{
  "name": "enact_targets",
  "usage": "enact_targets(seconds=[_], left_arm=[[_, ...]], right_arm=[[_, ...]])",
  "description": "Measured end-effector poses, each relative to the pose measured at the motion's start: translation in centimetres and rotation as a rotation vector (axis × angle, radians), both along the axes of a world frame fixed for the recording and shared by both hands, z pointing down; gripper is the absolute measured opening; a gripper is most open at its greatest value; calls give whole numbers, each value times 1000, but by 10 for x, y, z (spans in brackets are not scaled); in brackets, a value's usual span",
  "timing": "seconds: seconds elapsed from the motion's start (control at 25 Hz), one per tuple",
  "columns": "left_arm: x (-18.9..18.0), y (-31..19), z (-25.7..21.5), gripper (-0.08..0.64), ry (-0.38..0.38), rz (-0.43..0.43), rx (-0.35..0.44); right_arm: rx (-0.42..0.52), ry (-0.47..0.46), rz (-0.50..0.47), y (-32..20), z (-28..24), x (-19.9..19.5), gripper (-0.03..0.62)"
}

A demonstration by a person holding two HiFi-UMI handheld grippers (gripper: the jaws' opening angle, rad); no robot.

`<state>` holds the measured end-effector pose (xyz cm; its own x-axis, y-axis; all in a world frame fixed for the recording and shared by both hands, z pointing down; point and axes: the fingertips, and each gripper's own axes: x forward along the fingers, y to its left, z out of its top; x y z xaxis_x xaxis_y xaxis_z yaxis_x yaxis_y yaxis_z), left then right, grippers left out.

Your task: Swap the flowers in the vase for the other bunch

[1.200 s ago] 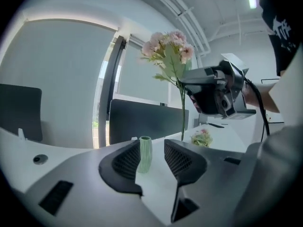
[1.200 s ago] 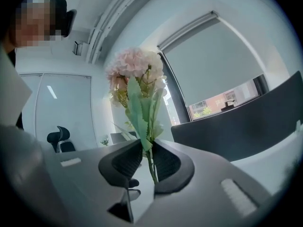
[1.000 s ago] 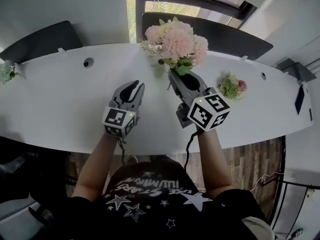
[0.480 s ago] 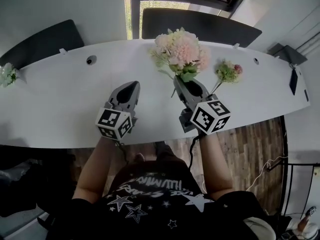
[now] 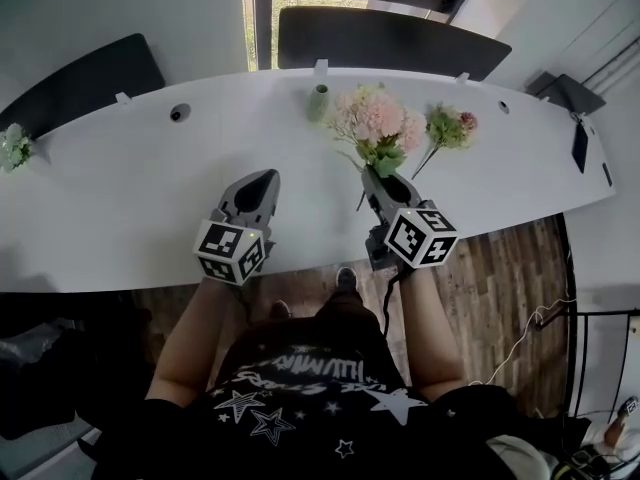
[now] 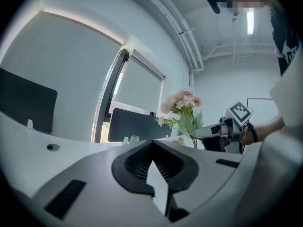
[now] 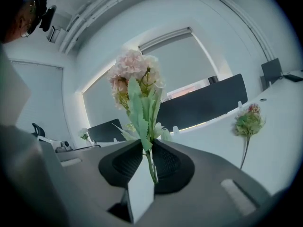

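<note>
Head view: right gripper (image 5: 386,180) over the near half of the white counter (image 5: 120,198), jaws clamped on the green stems of the pink bunch (image 5: 378,118), with the blooms held up above the counter and leaning away from the person. Left gripper (image 5: 262,178) alongside, well apart from the right one, jaws pressed together on nothing. Near the counter's far edge, just left of the blooms, a small pale green vase (image 5: 318,101) standing upright. Right of the pink bunch, the other bunch (image 5: 448,128) lying on the counter, its greenish head touched with pink and its stem running back toward the person.

Left gripper view: jaws closed with no gap and nothing caught. Straight ahead, the vase on the counter; off to the right, the pink bunch upright in the right gripper.

Right gripper view: thin stem pinched between the jaws, leaves and pink blooms rising straight above. At the right, the other bunch flat on the counter.
</note>
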<state>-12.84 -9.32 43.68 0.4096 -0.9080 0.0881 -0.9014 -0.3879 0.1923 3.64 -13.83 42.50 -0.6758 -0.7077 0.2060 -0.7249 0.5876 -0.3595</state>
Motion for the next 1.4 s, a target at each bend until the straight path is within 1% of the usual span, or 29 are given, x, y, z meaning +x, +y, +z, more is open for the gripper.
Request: enact_targets(seconds=[0.16,0.4,0.56,0.76,0.92,1.08,1.16,1.28,1.4], left_arm=[[7,-9,2,8,-18,-12,3],[32,-35,7,8,-22,-48,-19],[48,-51,8,8,-33,-77,-26],[63,-66,14,8,-47,-112,-52],[71,-73,20,8,-60,-137,-70],[79,-78,25,8,-81,-145,-83],[81,-78,27,8,-78,-153,-91],[83,-77,28,8,-76,-164,-103],[84,-78,30,8,-72,-170,-104]], right_arm=[[-38,12,20,-17,19,15,63],[-156,11,39,-52,52,38,63],[-212,-6,28,-74,70,50,63],[-314,42,36,-99,105,63,64],[-385,56,30,-110,128,68,64],[-448,26,46,-118,144,70,69],[-467,27,46,-119,150,70,72],[-489,54,25,-117,159,70,86],[-511,55,12,-117,163,70,91]])
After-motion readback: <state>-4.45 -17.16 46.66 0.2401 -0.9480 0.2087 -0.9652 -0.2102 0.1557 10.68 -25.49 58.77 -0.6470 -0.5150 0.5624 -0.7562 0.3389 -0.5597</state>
